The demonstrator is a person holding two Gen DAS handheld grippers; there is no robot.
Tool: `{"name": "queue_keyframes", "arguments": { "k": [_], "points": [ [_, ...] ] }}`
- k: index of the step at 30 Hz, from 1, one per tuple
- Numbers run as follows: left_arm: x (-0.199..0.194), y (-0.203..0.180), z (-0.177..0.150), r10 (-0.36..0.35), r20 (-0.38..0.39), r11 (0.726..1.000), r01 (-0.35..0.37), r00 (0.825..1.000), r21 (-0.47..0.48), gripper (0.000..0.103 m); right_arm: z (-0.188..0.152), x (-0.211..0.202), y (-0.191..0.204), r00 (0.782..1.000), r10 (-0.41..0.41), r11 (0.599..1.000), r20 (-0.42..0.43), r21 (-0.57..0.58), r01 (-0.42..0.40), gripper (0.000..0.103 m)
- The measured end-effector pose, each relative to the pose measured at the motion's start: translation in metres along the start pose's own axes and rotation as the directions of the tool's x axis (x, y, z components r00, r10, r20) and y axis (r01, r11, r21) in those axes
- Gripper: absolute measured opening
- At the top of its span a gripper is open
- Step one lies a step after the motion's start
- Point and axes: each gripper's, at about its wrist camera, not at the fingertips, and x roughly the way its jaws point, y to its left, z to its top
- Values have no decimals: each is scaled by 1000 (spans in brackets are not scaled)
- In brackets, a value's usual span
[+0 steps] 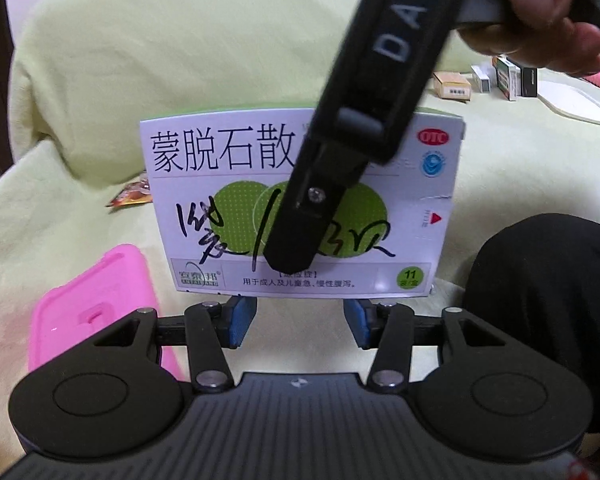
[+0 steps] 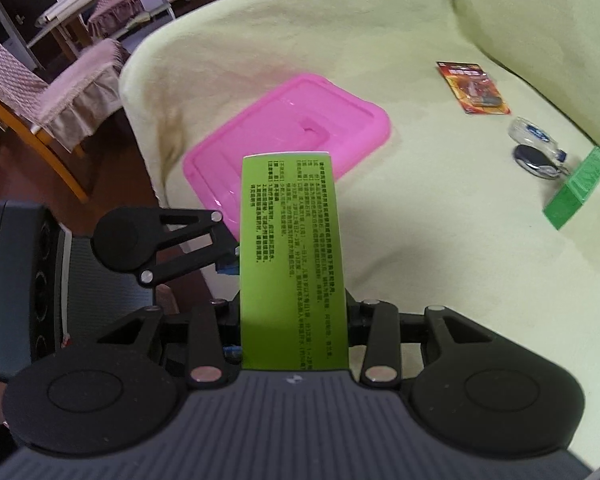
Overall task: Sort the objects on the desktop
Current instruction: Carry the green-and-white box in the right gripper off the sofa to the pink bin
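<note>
A white and green medicine box (image 1: 300,208) stands upright above the pale green cloth. One black finger (image 1: 300,220) of my right gripper lies across its printed face, with a hand above it. In the right wrist view the box's green side (image 2: 292,248) runs up between the fingers of my right gripper (image 2: 294,316), which is shut on it. My left gripper (image 1: 300,322) is open just below the box's bottom edge, with its blue pads (image 1: 242,320) apart. Part of the left gripper's linkage (image 2: 160,240) shows beside the box.
A pink plastic lid (image 2: 292,132) lies on the cloth (image 2: 440,260) near its left edge. A red packet (image 2: 474,88), a clear item (image 2: 534,132), a dark key fob (image 2: 536,160) and a green box (image 2: 578,188) lie right. Several small boxes (image 1: 454,84) stand far right. Chairs (image 2: 40,100) are beyond.
</note>
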Motion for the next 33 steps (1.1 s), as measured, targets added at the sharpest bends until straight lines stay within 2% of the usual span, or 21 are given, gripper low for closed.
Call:
{"name": "queue_keyframes", "arguments": {
  "k": [8,19,33],
  "points": [
    [-38,1,-16,70,18,997,-69,997,-28,54,8,-1,32,999,50,998,18,-33,-50,36],
    [-92,0,-36,173,1,983,-173,985,-68,54,18,2,83,992,121,988,26,-103,-117,36],
    [-156,-5,-92,298,-69,939,-305,952,-158,54,23,34,167,976,207,949,-66,-229,-216,36]
  ]
}}
